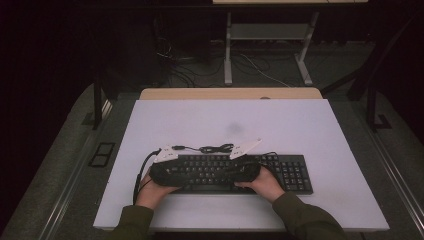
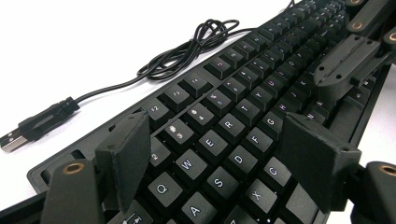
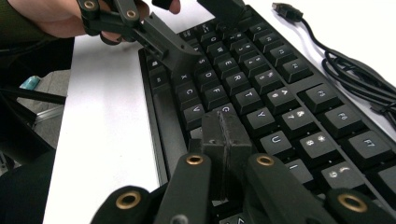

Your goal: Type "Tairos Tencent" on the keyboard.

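Keyboard (image 2: 243, 135) lies under both grippers: left fingers (image 2: 128, 158) spread over its keys, right fingers (image 3: 226, 140) clenched together on nothing

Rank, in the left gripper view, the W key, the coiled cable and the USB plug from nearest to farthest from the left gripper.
1. W key: between the left gripper's open jaws.
2. USB plug: left, on the table.
3. coiled cable: beyond the keyboard's far edge.

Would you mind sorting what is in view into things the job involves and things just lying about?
In the job:
- keyboard
- left gripper, open over the keys
- right gripper, shut above the keys

Lying about:
- keyboard's coiled cable
- USB plug
- white table
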### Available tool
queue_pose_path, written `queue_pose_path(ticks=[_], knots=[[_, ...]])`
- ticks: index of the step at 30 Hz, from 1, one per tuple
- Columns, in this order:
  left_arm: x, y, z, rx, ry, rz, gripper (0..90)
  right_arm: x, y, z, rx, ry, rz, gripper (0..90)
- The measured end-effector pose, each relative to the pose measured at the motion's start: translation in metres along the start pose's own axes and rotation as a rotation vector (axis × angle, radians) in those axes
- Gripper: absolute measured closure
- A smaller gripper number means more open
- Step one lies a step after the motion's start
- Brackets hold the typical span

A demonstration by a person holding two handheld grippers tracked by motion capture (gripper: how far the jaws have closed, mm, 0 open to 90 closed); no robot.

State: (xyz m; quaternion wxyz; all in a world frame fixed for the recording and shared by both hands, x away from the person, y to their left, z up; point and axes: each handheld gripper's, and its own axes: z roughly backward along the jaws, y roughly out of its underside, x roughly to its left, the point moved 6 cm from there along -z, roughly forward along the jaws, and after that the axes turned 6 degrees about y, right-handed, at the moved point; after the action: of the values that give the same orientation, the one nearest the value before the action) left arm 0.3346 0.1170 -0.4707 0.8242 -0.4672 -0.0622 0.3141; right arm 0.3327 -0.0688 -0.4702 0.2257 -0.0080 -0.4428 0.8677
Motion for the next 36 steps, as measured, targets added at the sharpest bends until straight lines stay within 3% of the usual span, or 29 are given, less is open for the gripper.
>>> queue_pose_path(ticks=[7, 20, 36], knots=[[0.000, 0.000, 0.000, 0.000, -0.001, -0.001, 23.8, 0.001, 0.001, -0.002, 0.009, -0.007, -0.008, 89.1], [-0.001, 0.000, 0.000, 0.001, 0.001, -0.005, 23.6, 0.003, 0.007, -0.009, 0.063, 0.018, 0.044, 89.4], [-0.001, 0.000, 0.000, 0.002, 0.000, -0.011, 23.6, -0.001, 0.000, 0.000, 0.002, -0.004, -0.004, 86.7]])
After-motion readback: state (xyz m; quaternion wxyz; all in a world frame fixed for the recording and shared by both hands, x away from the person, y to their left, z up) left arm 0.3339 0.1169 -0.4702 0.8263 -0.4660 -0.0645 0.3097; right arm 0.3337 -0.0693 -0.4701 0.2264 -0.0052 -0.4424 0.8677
